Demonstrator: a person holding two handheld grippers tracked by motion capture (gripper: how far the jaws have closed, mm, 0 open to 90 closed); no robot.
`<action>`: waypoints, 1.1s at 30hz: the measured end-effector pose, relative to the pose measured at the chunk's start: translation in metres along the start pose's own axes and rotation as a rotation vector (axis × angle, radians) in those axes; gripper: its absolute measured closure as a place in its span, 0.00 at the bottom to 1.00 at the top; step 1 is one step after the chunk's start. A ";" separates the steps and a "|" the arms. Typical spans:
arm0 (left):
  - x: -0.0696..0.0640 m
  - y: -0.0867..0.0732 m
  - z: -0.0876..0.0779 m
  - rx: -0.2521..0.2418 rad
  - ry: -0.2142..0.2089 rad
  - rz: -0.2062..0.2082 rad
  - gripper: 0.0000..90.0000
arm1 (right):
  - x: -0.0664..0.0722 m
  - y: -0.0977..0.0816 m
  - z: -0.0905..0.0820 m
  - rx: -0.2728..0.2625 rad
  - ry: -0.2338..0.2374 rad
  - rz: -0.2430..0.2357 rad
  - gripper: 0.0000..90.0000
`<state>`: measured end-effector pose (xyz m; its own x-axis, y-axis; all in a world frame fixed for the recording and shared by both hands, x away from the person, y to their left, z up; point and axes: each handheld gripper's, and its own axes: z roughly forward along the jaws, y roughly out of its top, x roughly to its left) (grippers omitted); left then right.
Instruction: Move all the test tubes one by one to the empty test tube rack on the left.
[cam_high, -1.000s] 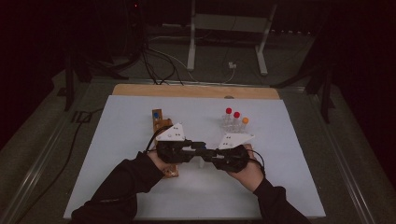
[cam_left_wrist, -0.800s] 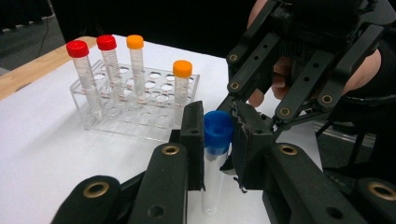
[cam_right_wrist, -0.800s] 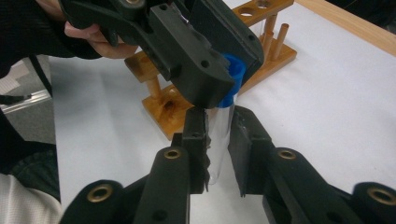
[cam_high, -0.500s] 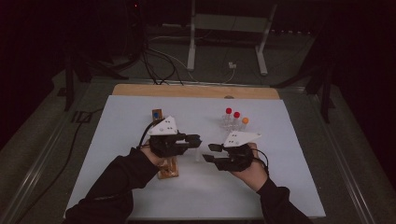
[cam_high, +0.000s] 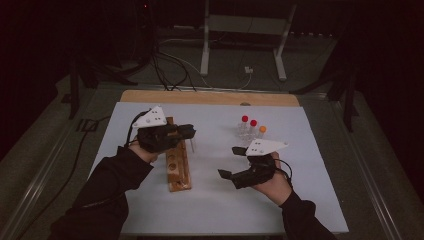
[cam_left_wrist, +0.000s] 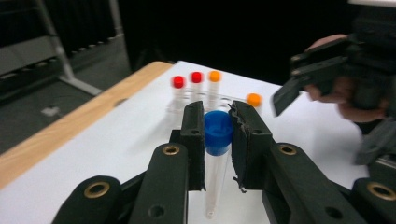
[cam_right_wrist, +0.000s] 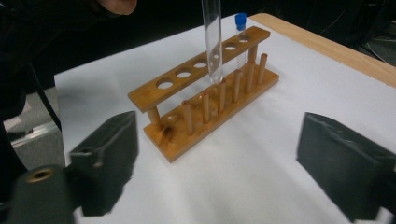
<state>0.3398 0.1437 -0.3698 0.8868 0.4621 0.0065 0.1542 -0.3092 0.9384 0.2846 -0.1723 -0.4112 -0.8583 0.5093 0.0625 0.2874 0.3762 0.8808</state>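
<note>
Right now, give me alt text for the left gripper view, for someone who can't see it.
Two black jaws clamp the blue cap of a clear test tube hanging above a white table. Behind it stand red- and orange-capped tubes; the right gripper hovers at upper right.

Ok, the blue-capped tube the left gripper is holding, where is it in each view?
High view: the blue-capped tube hangs from the left gripper, left of centre, beside the wooden rack.
Left gripper view: centre, blue cap clamped between the jaws.
Right gripper view: top centre, its clear body above the rack; cap out of frame.
Shared landmark: the rack in the high and right gripper views.
</note>
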 end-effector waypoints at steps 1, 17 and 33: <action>0.002 0.000 -0.002 -0.002 0.015 -0.005 0.86 | -0.001 0.000 -0.001 -0.002 0.011 0.000 0.04; 0.044 -0.005 -0.025 0.005 0.182 -0.052 0.86 | -0.006 -0.001 -0.009 -0.033 0.005 0.012 0.02; 0.071 -0.040 -0.011 0.038 0.251 -0.109 0.86 | -0.006 -0.003 -0.011 -0.038 0.015 0.018 0.02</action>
<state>0.3921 0.1985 -0.4030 0.7294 0.6841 -0.0038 0.2630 -0.2752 0.9247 0.2844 -0.1847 -0.4087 -0.8593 0.5043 0.0853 0.2870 0.3374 0.8965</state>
